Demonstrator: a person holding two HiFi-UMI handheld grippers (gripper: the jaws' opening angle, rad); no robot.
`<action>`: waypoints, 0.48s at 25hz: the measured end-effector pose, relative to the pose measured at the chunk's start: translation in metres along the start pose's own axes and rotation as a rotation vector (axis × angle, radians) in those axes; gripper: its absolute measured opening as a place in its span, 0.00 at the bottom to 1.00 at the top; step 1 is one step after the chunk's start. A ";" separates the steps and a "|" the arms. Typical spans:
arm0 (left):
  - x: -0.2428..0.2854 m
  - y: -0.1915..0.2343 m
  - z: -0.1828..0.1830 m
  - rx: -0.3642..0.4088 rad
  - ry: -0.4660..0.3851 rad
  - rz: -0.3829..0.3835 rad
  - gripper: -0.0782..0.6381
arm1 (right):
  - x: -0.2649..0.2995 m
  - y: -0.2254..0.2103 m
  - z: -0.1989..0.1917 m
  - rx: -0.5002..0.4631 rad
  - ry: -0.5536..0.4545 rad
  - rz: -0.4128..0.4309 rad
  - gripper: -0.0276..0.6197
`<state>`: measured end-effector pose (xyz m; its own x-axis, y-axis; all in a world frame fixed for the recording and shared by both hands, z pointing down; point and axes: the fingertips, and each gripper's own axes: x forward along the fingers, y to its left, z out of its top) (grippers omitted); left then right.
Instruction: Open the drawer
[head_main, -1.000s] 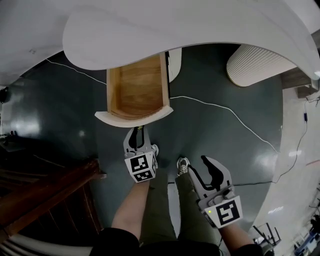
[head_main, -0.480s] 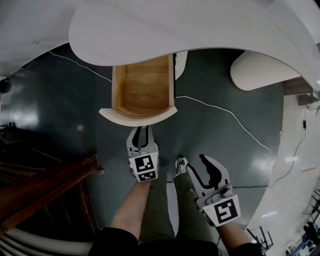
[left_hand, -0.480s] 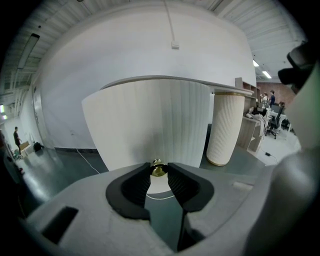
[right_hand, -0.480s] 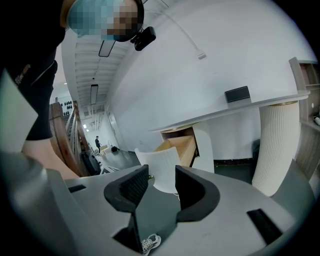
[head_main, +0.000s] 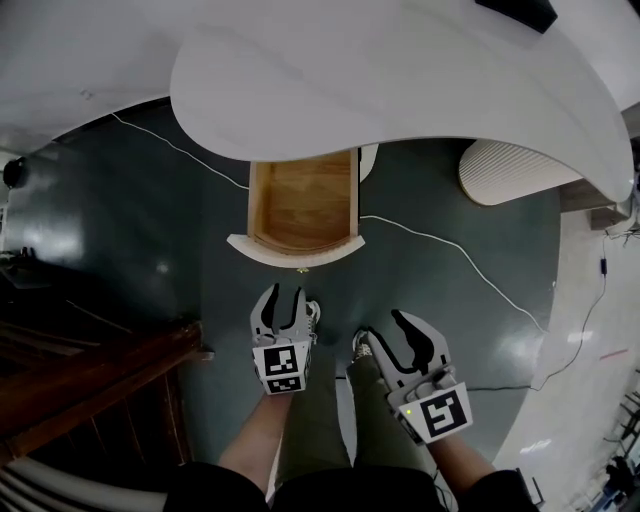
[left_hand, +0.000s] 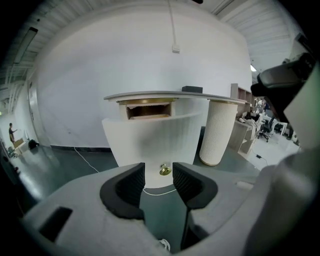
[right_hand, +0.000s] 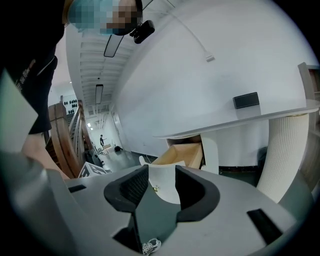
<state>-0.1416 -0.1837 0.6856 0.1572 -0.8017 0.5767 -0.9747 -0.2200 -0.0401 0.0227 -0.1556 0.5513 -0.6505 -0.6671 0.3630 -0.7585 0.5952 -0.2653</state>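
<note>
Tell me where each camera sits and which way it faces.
Head view: on the person's head, looking down at the open drawer, left gripper, right gripper, forearms, legs.
Left gripper view: rides the left gripper, facing the drawer's brass knob; its jaws, just opened wider, hold nothing.
Right gripper view: rides the right gripper, facing the drawer obliquely; open, empty jaws show.
All share the drawer.

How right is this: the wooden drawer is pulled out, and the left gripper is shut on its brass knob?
No. The left gripper is open, clear of the brass knob; its jaws have just been opening, nothing between them, as the head view shows. The wooden drawer is pulled out.
</note>
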 end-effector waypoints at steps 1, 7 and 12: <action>-0.007 0.001 0.004 0.012 -0.001 -0.007 0.34 | 0.000 0.002 0.004 -0.004 0.000 0.001 0.31; -0.047 0.005 0.039 0.004 -0.010 -0.031 0.35 | -0.007 0.010 0.026 -0.021 0.015 -0.002 0.31; -0.077 0.014 0.078 -0.019 -0.063 -0.022 0.35 | -0.014 0.020 0.051 -0.015 0.004 -0.008 0.31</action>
<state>-0.1551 -0.1682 0.5765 0.1876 -0.8301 0.5251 -0.9736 -0.2280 -0.0126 0.0146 -0.1574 0.4960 -0.6442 -0.6703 0.3682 -0.7630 0.5967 -0.2486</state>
